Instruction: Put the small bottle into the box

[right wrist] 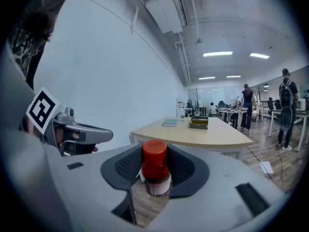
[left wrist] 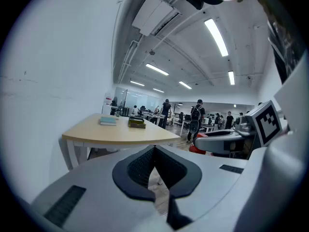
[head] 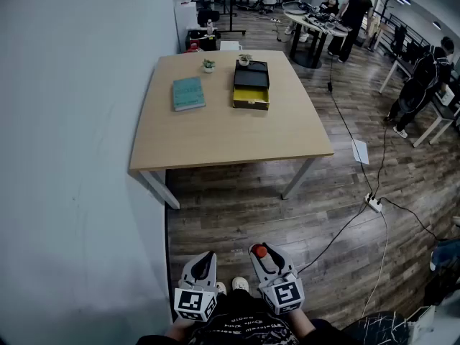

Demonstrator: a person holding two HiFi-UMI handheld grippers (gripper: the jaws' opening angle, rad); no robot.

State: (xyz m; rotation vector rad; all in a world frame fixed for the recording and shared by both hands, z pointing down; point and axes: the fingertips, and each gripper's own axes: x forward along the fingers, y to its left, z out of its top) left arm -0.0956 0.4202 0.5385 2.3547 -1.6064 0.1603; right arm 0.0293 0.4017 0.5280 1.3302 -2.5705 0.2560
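Observation:
A small bottle (right wrist: 155, 174) with a red cap stands upright between the pads of my right gripper (right wrist: 155, 170), which is shut on it. In the head view the red cap (head: 260, 251) shows at that gripper's tip (head: 259, 252), low over the wooden floor near the person's body. My left gripper (head: 206, 257) is beside it, its jaws (left wrist: 154, 151) closed together with nothing between them. The box (head: 251, 85), black inside with a yellow front, sits far ahead on the back part of the wooden table (head: 215, 139). It also shows small in the right gripper view as a box (right wrist: 198, 123).
A teal book (head: 188, 93) and a small potted plant (head: 208, 65) lie left of the box. A white wall (head: 72, 157) runs along the left. Cables and a power strip (head: 374, 203) lie on the floor to the right. Several people stand at desks beyond.

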